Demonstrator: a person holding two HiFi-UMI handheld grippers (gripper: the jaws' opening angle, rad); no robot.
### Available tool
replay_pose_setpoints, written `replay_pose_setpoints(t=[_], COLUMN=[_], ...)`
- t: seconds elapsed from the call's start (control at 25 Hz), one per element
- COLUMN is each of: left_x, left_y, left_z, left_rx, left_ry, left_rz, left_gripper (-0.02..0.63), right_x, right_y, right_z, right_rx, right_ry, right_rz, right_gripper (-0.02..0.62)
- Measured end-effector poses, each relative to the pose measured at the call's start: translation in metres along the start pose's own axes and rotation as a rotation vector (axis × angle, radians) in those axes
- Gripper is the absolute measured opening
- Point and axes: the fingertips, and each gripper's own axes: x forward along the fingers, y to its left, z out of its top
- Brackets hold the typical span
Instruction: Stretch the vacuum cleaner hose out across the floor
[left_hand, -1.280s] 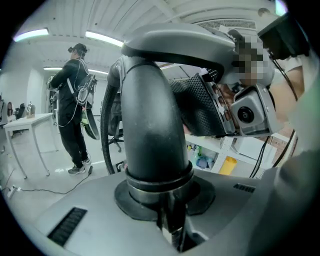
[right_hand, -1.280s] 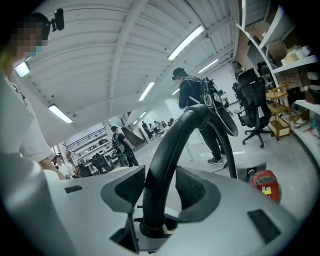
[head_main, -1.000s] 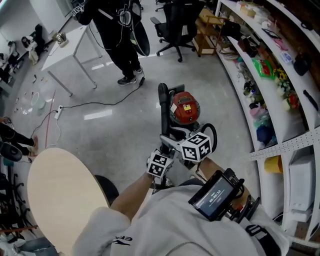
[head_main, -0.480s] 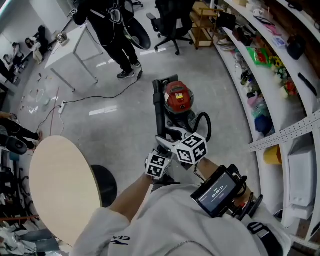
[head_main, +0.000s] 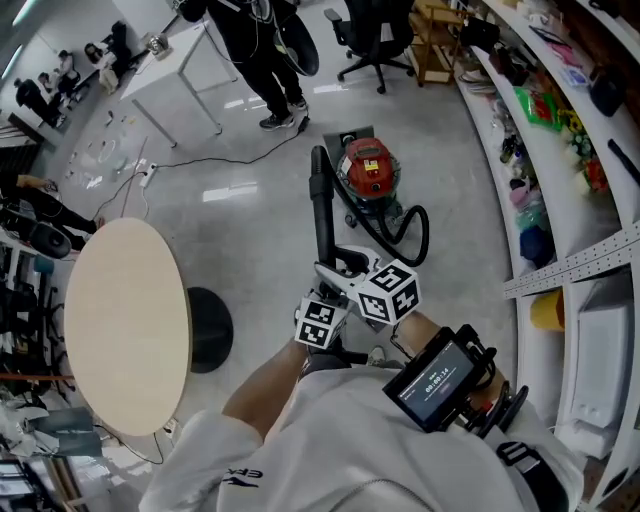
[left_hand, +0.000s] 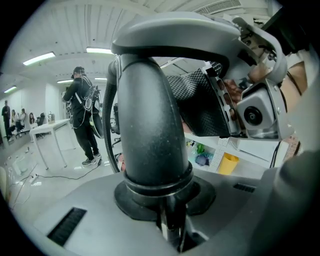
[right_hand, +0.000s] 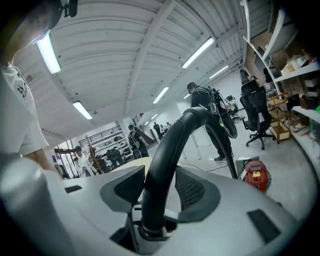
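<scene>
Left tool (left_hand: 156, 170) and right tool (right_hand: 156, 189) both clench the hose (head_main: 322, 215) leading ahead to the vacuum cleaner (head_main: 368, 170).

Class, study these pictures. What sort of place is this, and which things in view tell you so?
Probably a big indoor lab or workshop, not a home: long white shelves of assorted goods, an office chair and white table on a bare polished floor, strip lights overhead.

An open lab hall: curved white shelves (head_main: 508, 230), office chair (head_main: 375, 35), white table (head_main: 170, 65), ceiling strip lights (right_hand: 50, 52).
</scene>
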Motion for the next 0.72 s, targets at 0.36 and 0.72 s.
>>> replay_pose_setpoints(t=[0.36,0.72], left_x=[-0.058,-0.138], left_y=[-0.038,-0.068], left_z=[-0.020,-0.070], left_rx=[-0.006,0.049], left_ry=[-0.028,-0.027], left_rz=[-0.027,-0.054], left_gripper=[0.065,0.064], right_x=[-0.018,-0.029], right_y=[0.062,0.148], right_z=[-0.026,-0.070], right_rx=[0.007,0.014], right_ry=[-0.007,-0.010], right_rz=[0.010,-0.045], right_gripper=[0.176,0.176])
